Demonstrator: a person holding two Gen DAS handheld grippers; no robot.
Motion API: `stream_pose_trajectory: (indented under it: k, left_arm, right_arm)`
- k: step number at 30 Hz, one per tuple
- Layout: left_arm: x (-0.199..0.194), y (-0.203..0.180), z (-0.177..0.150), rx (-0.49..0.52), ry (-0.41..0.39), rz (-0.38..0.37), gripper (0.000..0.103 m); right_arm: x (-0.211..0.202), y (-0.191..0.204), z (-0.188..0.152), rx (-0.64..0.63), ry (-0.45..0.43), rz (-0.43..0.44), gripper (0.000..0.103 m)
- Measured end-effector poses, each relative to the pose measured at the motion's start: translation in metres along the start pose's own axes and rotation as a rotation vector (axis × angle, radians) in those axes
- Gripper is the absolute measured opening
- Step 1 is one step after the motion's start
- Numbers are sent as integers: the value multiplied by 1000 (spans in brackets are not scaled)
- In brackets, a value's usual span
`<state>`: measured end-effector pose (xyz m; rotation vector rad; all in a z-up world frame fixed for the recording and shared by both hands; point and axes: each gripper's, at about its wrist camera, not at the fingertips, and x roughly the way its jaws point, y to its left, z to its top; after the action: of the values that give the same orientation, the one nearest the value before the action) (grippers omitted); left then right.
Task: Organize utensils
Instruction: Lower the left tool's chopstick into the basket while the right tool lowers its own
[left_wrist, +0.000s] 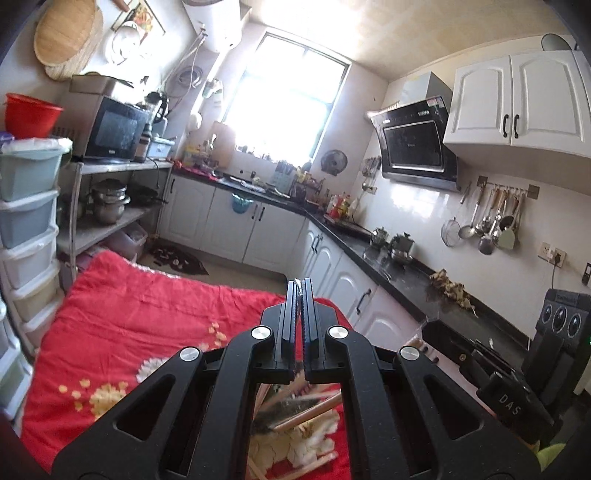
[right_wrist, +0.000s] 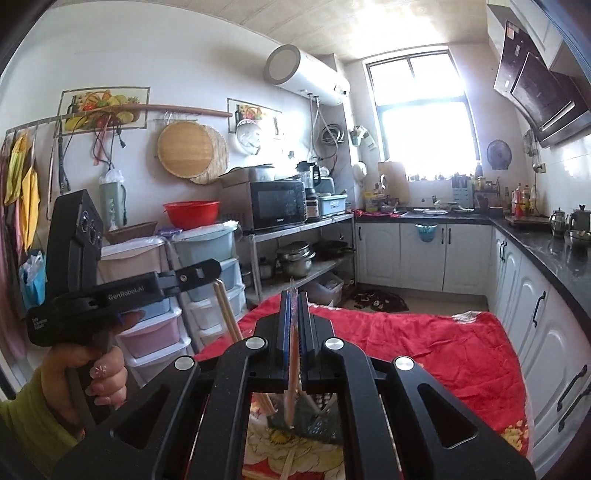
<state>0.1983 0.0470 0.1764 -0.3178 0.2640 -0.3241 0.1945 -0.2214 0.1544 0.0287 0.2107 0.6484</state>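
Red cloth (left_wrist: 140, 317) (edge near white cabinets (left_wrist: 332, 266))

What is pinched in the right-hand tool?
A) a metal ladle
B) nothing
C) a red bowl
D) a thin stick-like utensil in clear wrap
D: the right tool is shut on a thin wrapped stick running between its blue pads, above the red blanket.

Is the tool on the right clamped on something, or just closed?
Clamped: the right tool has its blue-lined pads pressed on a thin clear-wrapped stick running between them.
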Motion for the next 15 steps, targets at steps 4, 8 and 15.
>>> stream_pose_trajectory:
  k: [4, 8, 15]
  left_arm:
    - [5, 0, 14, 7, -27, 16, 1]
    - [11, 0, 23, 15, -46, 38, 1]
    - [22, 8, 28, 11, -60, 75, 1]
  right_arm:
    - [8, -6, 11, 1, -21, -15, 4]
    - [17, -13, 20, 13, -29, -25, 4]
    - [28, -17, 24, 21, -32, -22, 4]
